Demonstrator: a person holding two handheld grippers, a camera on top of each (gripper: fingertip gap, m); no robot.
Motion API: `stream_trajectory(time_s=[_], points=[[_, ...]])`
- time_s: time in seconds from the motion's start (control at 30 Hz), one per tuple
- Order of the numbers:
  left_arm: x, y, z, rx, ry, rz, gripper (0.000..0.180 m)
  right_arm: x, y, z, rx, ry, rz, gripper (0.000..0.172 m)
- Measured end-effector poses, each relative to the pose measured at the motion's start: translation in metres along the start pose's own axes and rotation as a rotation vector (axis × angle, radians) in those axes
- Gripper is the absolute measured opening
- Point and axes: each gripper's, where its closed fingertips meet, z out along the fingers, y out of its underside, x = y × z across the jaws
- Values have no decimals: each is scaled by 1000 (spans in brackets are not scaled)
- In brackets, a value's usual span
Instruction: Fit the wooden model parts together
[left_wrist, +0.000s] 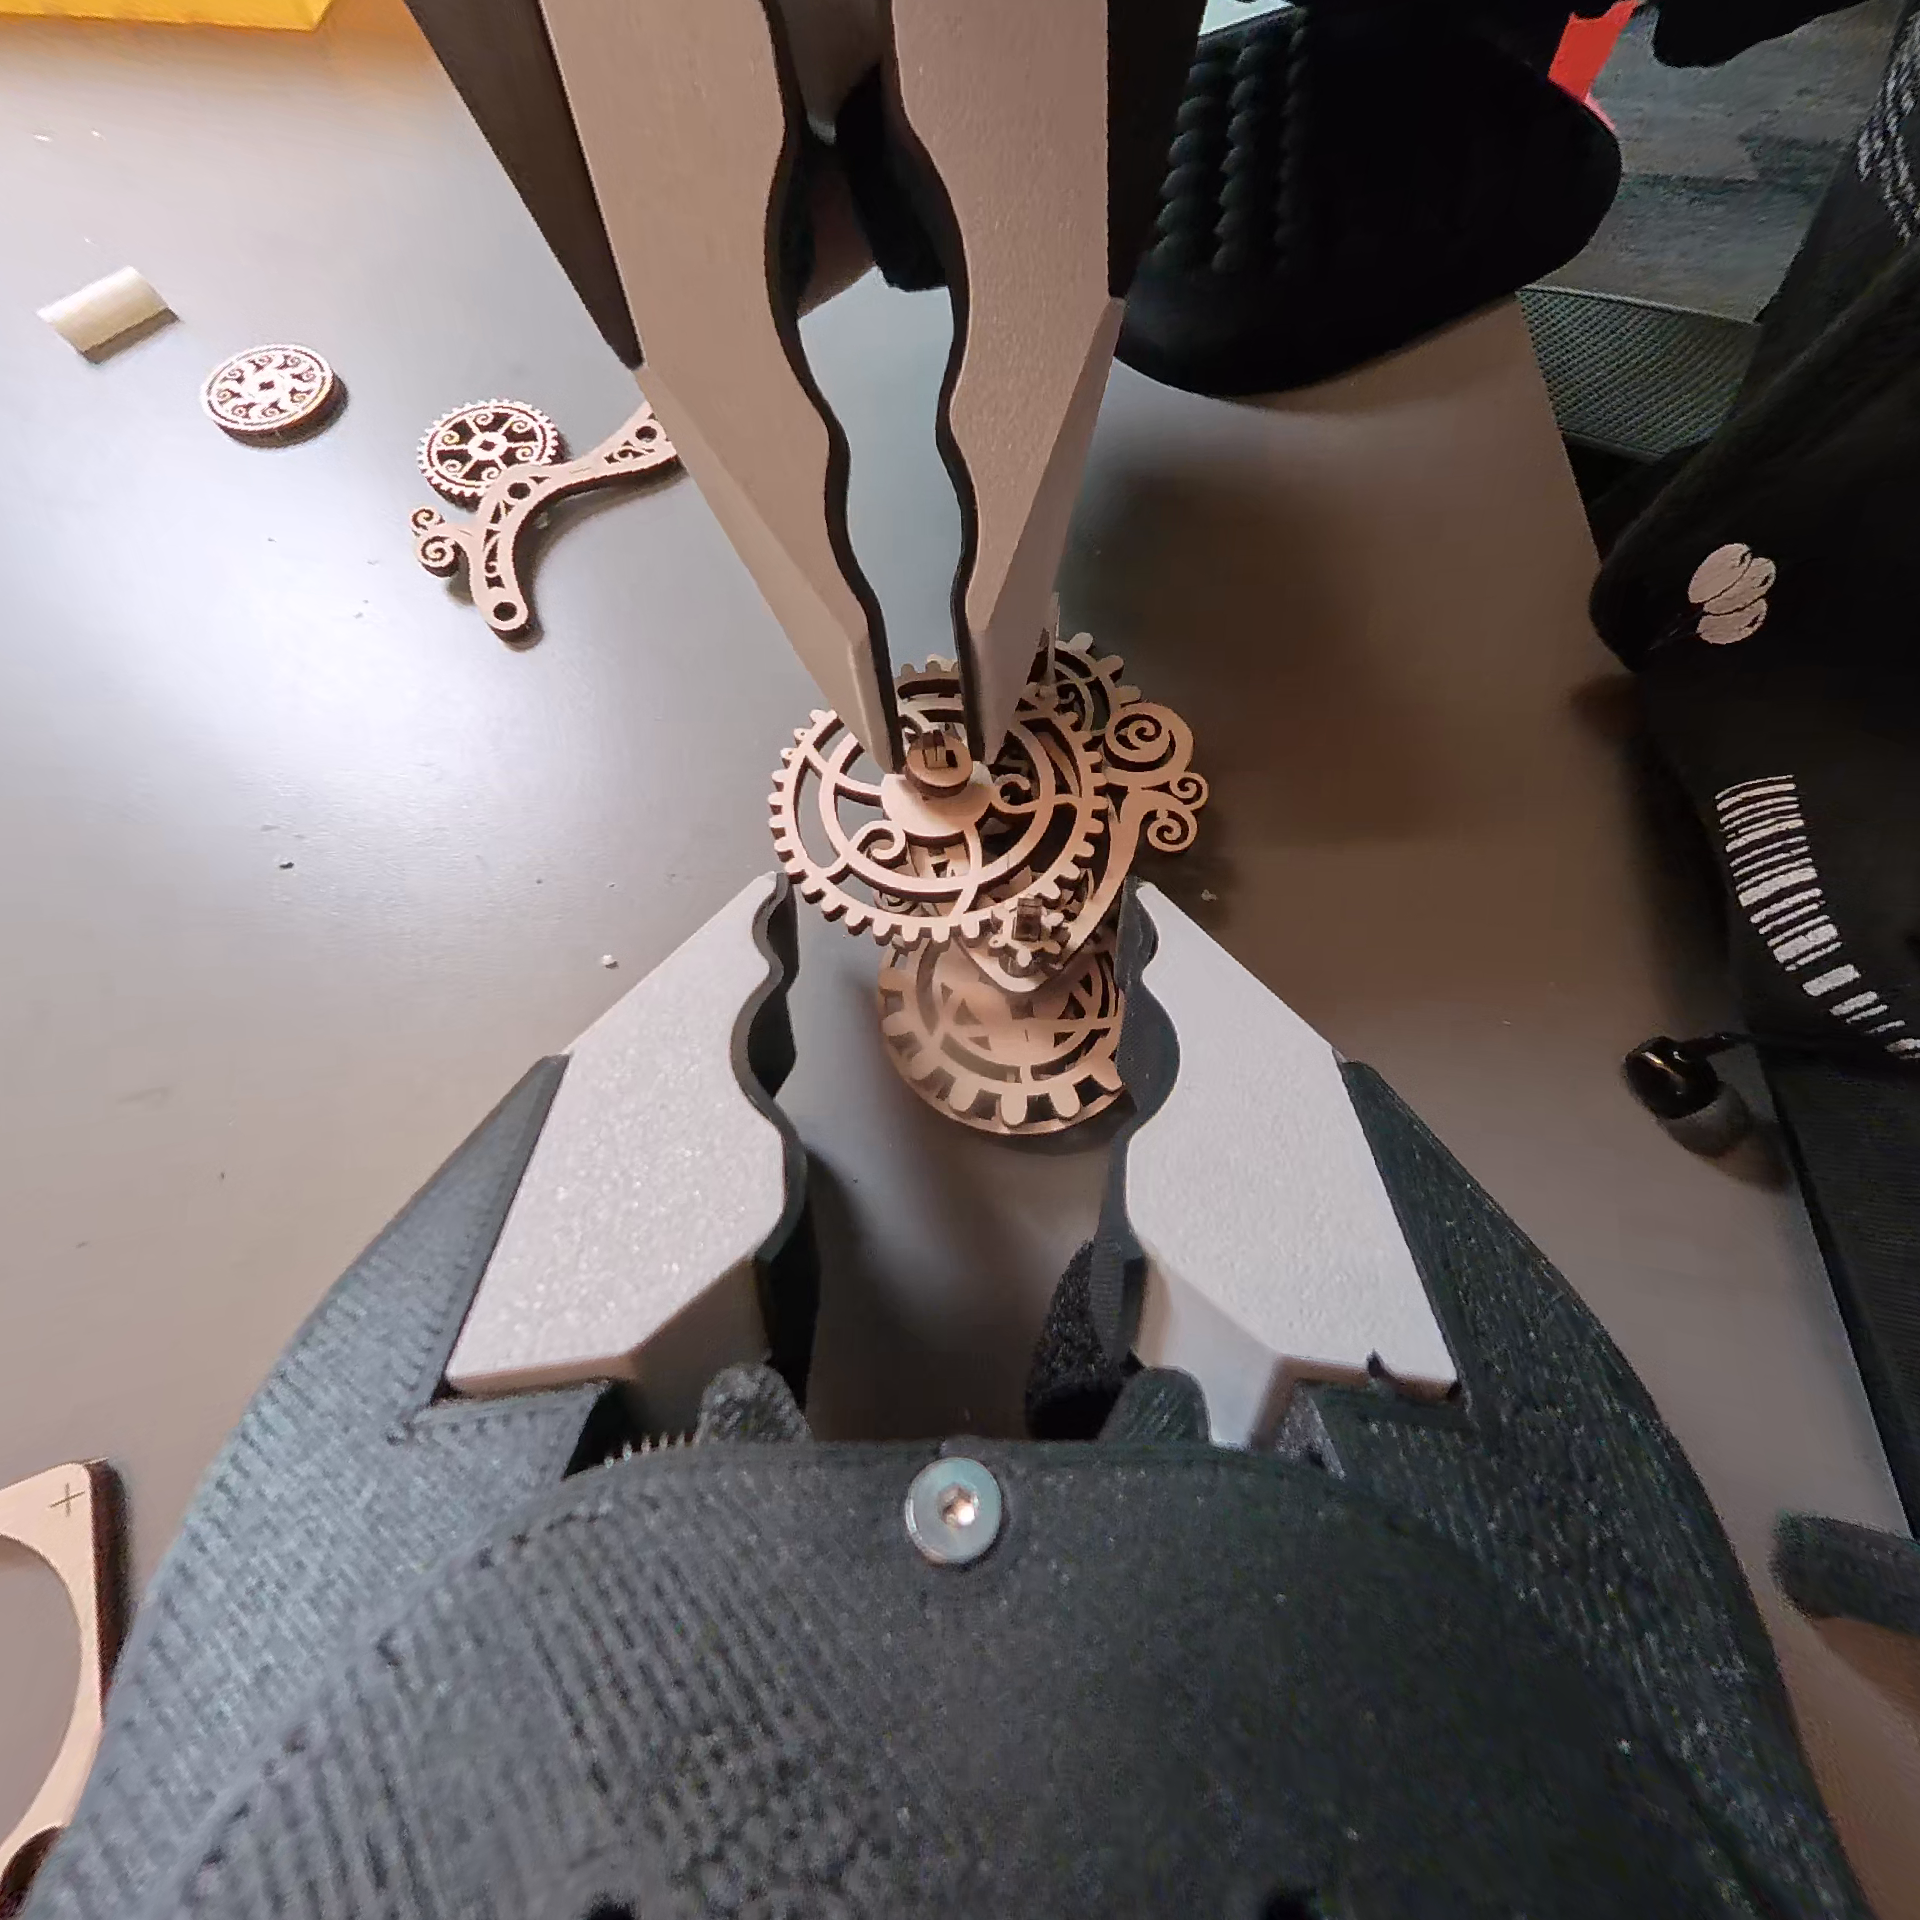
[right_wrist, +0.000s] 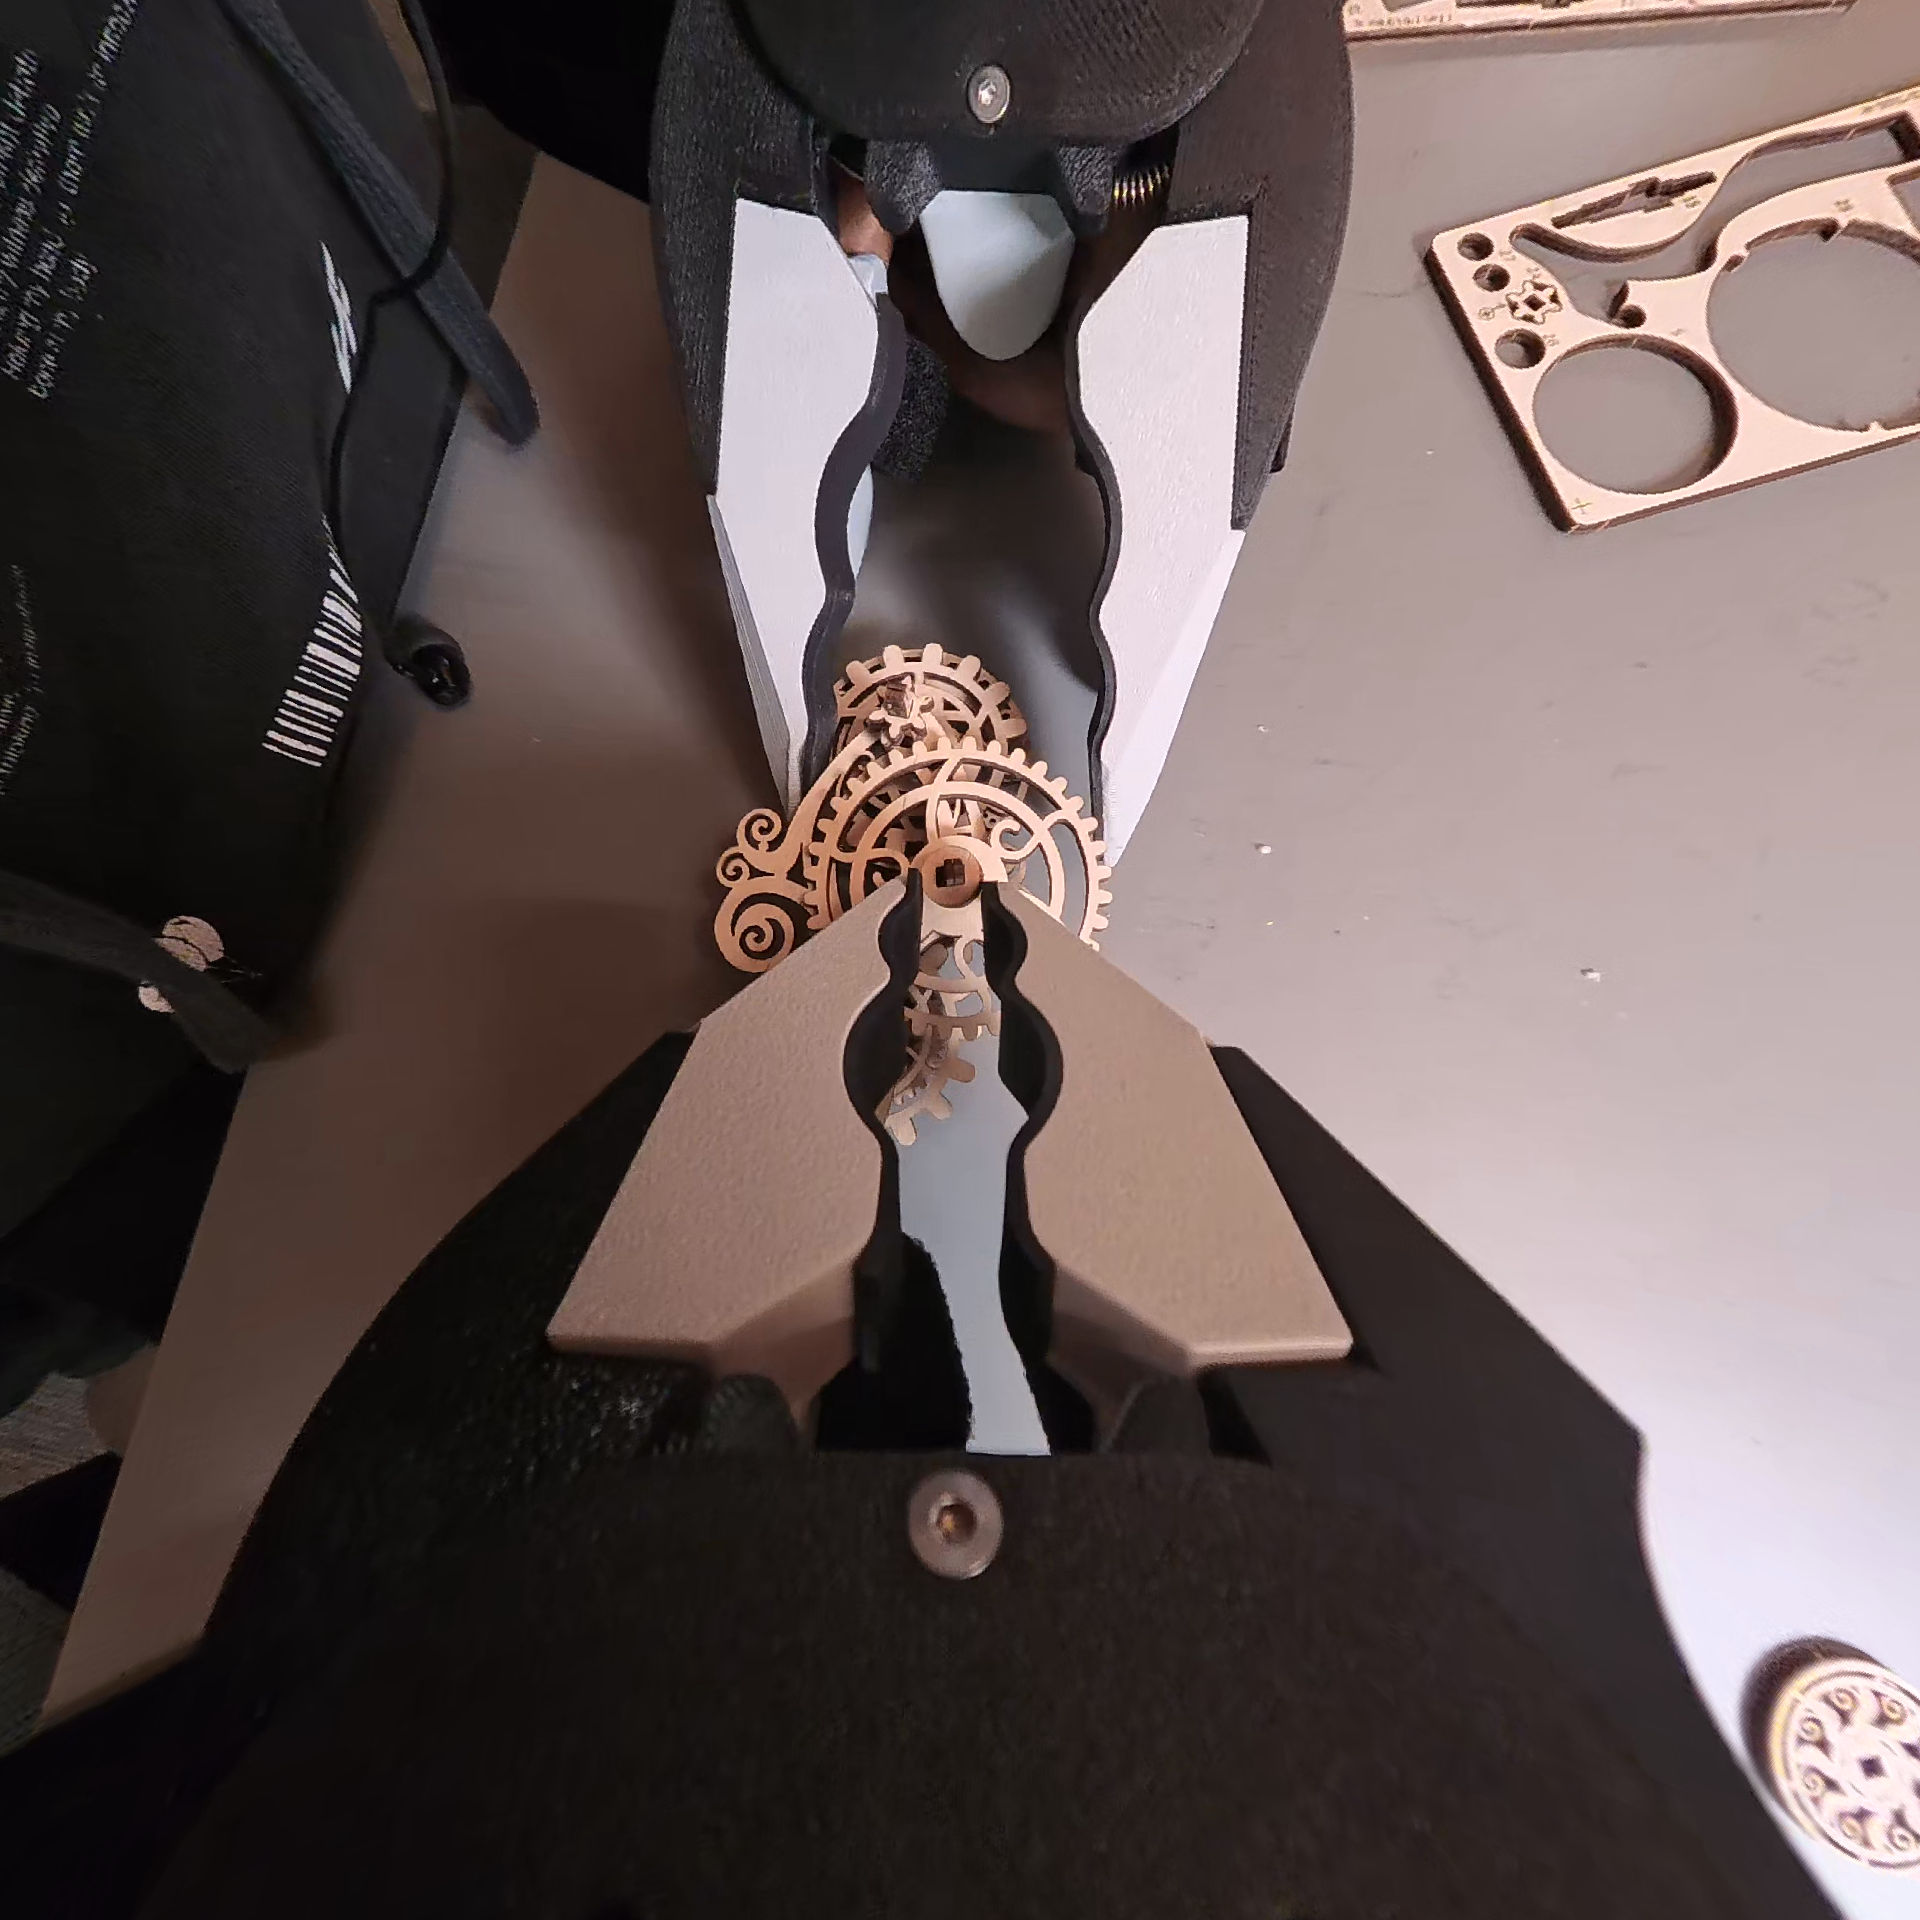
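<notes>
Grey and matte, the table (left_wrist: 312, 779) carries a wooden gear model (left_wrist: 966, 883) near its middle, with loose parts scattered around it. The model is built of stacked cut-out gears on a scrolled frame, and it stands on the table between the two grippers, which face each other across it.

The left gripper (left_wrist: 961, 935) is seen with its fingers (left_wrist: 665, 1143) spread wide, one on each side of the model's lower gear. The right-hand pad lies against or just beside the gear's edge, while a clear gap is seen on the other side, so the model is not clamped by this gripper.

The right gripper (right_wrist: 951, 894) is closed on a small round wooden washer (right_wrist: 951, 871) at the hub of the large top gear (left_wrist: 914, 810). Both dark pads are seen pressed against the washer's rim, and a square peg end shows through its centre hole.

To the far left in the left wrist view, a patterned wooden disc (left_wrist: 272, 393), a small toothed gear (left_wrist: 488, 452) and a curved scrolled bracket (left_wrist: 540, 520) are laid flat, the gear and the bracket touching. A pale block (left_wrist: 104, 310) lies beyond them. A punched-out wooden sheet (right_wrist: 1683, 343) is seen in the right wrist view, well apart from the model. Black clothing (right_wrist: 187, 416) with white print borders the table.
</notes>
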Motion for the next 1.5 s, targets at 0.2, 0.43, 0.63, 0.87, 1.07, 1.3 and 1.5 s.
stream_trajectory(time_s=[0.2, 0.43, 0.63, 0.87, 1.07, 1.3, 1.5], points=[[0, 0, 0, 1, 0, 9, 60, 0, 0, 0, 18, -24, 57, 11], [-3, 0, -1, 6, 0, -19, 56, 5, 0, -5, 74, 25, 48, 9], [-4, -2, -3, 24, 2, -34, 60, 3, -3, -7, 97, 88, -64, 10], [-2, -9, -5, 65, 20, -25, 67, 3, -4, -6, 129, 84, -119, 13], [0, -13, 2, 62, 38, -19, 71, 3, -2, -2, 130, 60, -113, 9], [1, -12, 8, 31, 44, 10, 67, 0, -2, -2, 156, -34, 72, 9], [6, -14, 8, 43, 54, 70, 66, -6, -2, -5, 172, -128, 185, 9]])
